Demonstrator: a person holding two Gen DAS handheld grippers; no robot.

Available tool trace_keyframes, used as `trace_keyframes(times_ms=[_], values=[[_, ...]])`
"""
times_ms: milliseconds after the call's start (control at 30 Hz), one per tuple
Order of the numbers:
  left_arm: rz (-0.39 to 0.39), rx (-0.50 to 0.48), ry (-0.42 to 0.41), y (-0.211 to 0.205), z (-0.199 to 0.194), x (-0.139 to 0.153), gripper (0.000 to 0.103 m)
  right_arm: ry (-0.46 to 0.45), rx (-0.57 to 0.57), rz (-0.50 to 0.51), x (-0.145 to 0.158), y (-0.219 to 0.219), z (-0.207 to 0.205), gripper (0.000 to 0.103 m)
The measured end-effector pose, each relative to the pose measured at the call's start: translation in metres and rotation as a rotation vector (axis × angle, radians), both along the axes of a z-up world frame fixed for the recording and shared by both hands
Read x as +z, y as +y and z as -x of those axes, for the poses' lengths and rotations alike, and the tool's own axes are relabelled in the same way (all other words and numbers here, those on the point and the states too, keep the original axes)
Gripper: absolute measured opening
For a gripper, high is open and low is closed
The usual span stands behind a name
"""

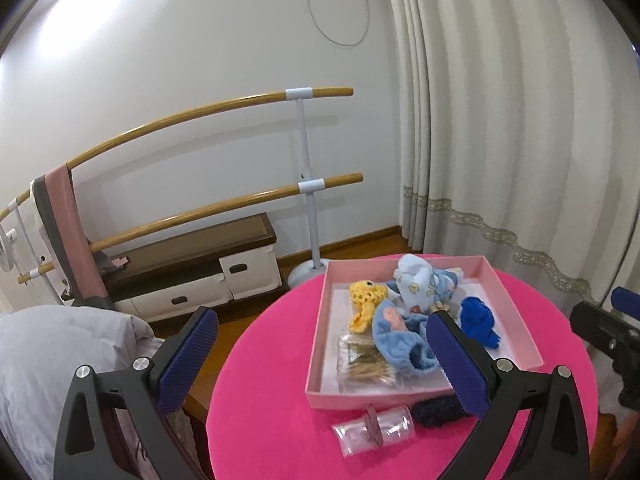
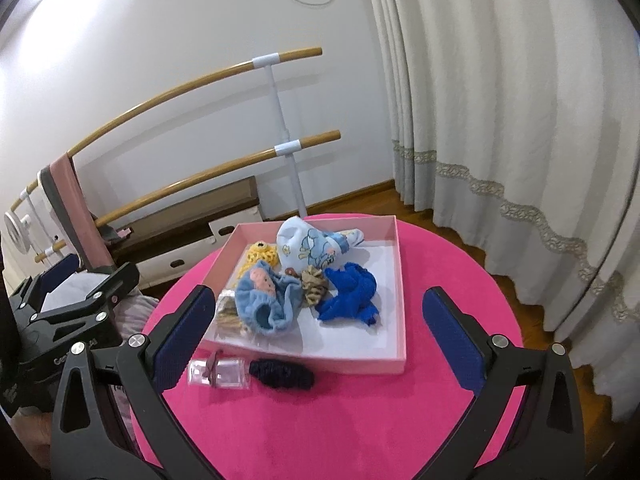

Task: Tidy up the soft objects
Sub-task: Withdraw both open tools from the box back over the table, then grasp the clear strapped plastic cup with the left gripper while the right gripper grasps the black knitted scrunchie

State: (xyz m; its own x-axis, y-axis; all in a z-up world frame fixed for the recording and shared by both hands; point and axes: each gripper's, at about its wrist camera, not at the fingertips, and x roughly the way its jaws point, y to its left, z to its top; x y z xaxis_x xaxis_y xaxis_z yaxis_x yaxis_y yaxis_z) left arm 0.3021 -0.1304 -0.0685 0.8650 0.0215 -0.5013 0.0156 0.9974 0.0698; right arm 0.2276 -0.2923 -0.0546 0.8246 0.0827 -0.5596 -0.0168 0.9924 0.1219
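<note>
Looks like this one's mostly done already: the shallow pink cardboard box (image 2: 394, 280) on the round hot-pink tabletop (image 2: 360, 420) is holding most of the soft stuff, namely a royal-blue crumpled knit piece (image 2: 352, 292), a fuzzy light-blue sock (image 2: 266, 306), a pale blue printed cloth bundle (image 2: 308, 246), a yellow crocheted toy (image 2: 260, 254), a small leopard-print scrunchie (image 2: 314, 286), plus a clear bag of tan bits (image 2: 228, 320) in the near corner. What's left, I reckon, is the dark navy knitted scrunchie (image 2: 284, 376) sitting on the tabletop just outside the box's front wall, right beside a small clear plastic packet (image 2: 220, 372). Not sure the packet counts as soft. The left hand-held gripper (image 1: 320, 364) and right hand-held gripper (image 2: 320, 340) both have their jaws spread wide with nothing between them.
</note>
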Motion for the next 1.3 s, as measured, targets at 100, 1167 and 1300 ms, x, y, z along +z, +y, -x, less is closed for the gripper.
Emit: trace_keyframes(times_ms=[100, 1167, 1300], values=[[0.001, -0.007, 0.002, 0.002, 0.014, 0.004, 0.103, -0.010, -0.011, 0.021, 0.001, 0.004, 0.012, 0.103], [0.031, -0.013, 0.047, 0.011, 0.079, 0.015, 0.103, 0.014, -0.015, 0.044, -0.011, 0.012, 0.050, 0.103], [0.032, -0.013, 0.049, 0.012, 0.079, 0.015, 0.103, 0.018, -0.012, 0.045, -0.012, 0.013, 0.050, 0.103]])
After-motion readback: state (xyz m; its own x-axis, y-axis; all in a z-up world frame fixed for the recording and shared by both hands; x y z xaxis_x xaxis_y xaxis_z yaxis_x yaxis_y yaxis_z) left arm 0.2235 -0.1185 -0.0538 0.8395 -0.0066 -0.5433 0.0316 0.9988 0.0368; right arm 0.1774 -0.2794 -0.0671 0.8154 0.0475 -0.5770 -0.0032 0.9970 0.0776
